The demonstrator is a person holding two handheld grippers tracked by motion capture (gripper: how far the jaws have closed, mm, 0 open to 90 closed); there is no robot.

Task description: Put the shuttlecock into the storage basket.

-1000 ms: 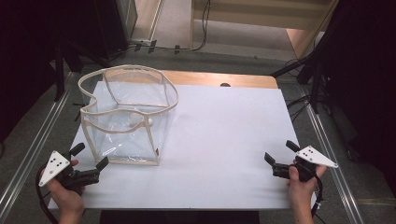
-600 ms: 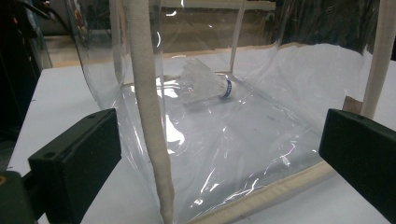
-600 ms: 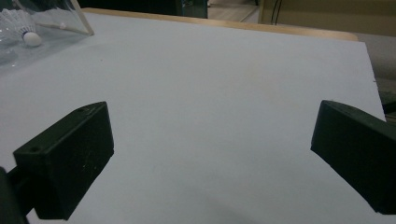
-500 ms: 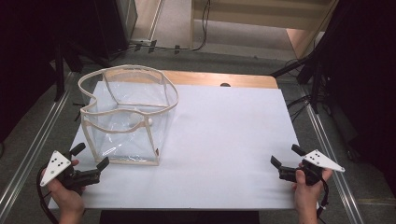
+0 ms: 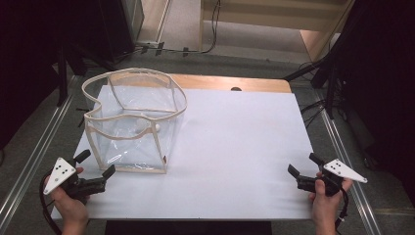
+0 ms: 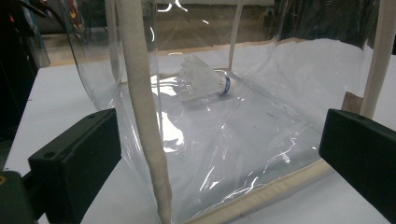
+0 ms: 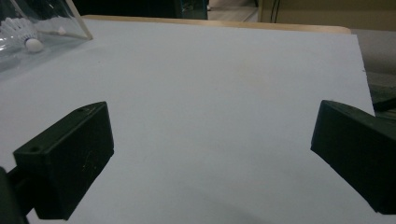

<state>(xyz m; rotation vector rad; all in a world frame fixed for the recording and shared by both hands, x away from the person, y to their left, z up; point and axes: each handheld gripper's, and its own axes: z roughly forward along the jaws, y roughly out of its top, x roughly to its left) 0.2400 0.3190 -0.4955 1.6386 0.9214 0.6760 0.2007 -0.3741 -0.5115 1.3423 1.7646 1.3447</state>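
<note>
White tabletop (image 5: 235, 147) carries a clear bag (image 5: 134, 122) just ahead of the open, empty left gripper (image 5: 93, 171); the open right gripper (image 5: 303, 171) sits well apart

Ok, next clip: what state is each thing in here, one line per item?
Bag: upright on the sheet, mouth open, touched by neither gripper.
Shuttlecock: lying on its side inside the bag.
Left gripper: open, empty, just short of the bag's near corner.
Right gripper: open, empty, over the bare sheet.
Sheet: flat on the table.
</note>
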